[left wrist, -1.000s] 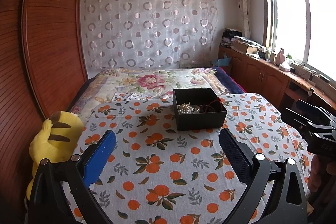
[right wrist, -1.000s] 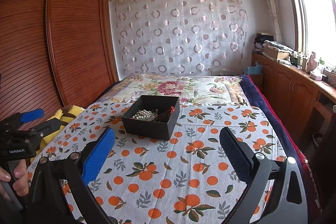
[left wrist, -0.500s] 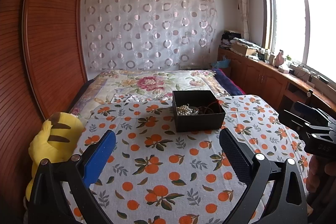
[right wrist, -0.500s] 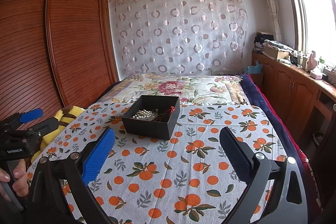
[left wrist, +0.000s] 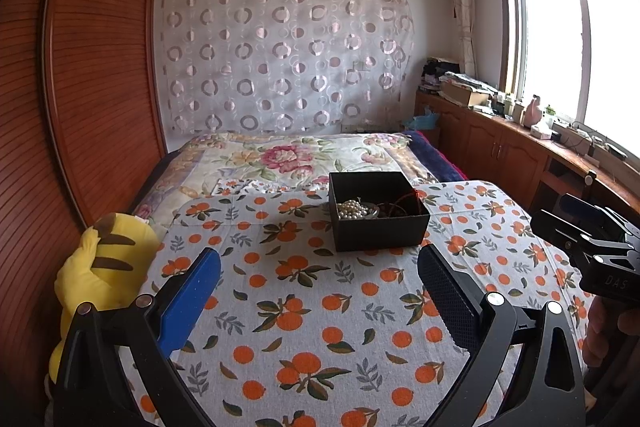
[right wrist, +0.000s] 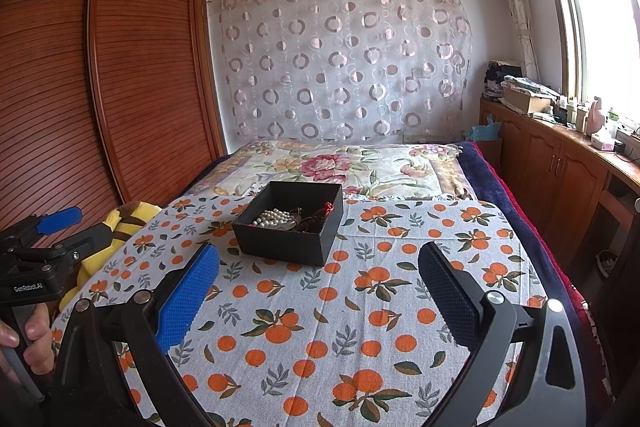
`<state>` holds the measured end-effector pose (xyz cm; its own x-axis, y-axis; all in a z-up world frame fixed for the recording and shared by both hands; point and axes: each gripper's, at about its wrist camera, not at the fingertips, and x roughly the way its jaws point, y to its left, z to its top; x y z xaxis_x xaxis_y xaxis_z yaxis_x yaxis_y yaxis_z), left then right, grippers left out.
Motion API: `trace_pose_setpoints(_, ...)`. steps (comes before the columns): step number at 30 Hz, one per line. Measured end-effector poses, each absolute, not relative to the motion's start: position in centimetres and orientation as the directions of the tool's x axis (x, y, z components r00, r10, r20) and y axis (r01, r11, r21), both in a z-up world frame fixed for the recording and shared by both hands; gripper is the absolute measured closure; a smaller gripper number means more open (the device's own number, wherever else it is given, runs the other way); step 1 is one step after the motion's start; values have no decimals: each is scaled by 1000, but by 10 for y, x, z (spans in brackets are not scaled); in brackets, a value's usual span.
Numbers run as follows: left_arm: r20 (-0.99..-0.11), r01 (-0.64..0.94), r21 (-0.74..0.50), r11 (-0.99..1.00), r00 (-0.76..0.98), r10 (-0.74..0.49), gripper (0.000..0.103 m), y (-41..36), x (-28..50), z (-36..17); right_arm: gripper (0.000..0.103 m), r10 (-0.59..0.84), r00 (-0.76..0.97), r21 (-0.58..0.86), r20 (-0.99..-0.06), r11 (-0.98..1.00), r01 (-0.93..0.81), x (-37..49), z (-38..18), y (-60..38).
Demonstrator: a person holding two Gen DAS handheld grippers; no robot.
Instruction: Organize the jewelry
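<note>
— Little has shifted in a second: the left gripper (left wrist: 320,283) and right gripper (right wrist: 320,279) hover at the lower frame edge, the black jewelry box (left wrist: 378,213) sitting a touch lower in the left view.

— Their state?

— Both spread wide, holding nothing. Pearl beads (right wrist: 274,217) and a red cord (right wrist: 328,207) lie tangled inside the box, centre frame.

— Risk?

— Strands may snag together; the box could slide on the soft orange-print cloth (right wrist: 360,307) over the bed, wardrobe (right wrist: 120,87) at left.

One black box (left wrist: 378,223), one pearl strand (left wrist: 352,209), one yellow plush toy (left wrist: 102,263), two grippers (left wrist: 319,267) (right wrist: 319,265)
</note>
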<state>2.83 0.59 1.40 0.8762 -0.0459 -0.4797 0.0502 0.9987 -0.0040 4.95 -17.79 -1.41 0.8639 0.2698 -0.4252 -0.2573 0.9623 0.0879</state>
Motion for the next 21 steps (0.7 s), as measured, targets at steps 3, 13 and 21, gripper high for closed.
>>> trace_pose_setpoints(3, -479, 50, -4, 999, 876, -46, 8, 6, 28, 14, 3, 271, 864, 89, -424, 962, -258, 49, -14, -178)
trace_pose_setpoints(13, -479, 49, -6, 999, 876, -46, 8, 6, 29, 14, 3, 272, 864, 88, -423, 962, -259, 49, -15, -177)
trace_pose_setpoints(21, -479, 50, -5, 999, 876, -46, 8, 5, 28, 15, 3, 272, 865, 89, -422, 962, -259, 49, -16, -177)
